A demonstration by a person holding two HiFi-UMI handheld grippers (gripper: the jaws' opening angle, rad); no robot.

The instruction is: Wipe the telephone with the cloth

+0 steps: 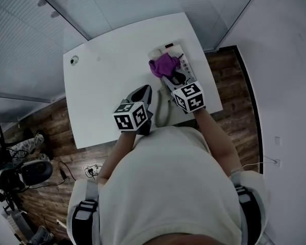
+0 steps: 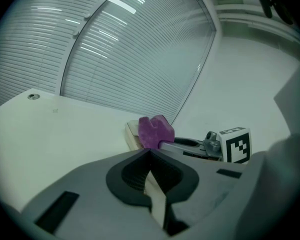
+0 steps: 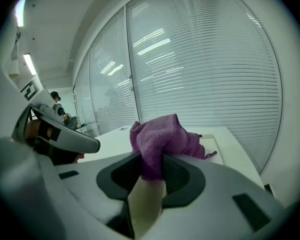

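Pinching the cloth (image 1: 163,64), the right gripper (image 3: 152,158) apparently rests it on the telephone (image 1: 188,65); left gripper (image 2: 150,153) clenched.

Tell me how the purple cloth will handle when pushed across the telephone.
The purple cloth is probably floppy: it bunches in folds where the right gripper pinches it. Its fuzzy pile likely drags rather than slips. It looks light, so loose corners may trail.
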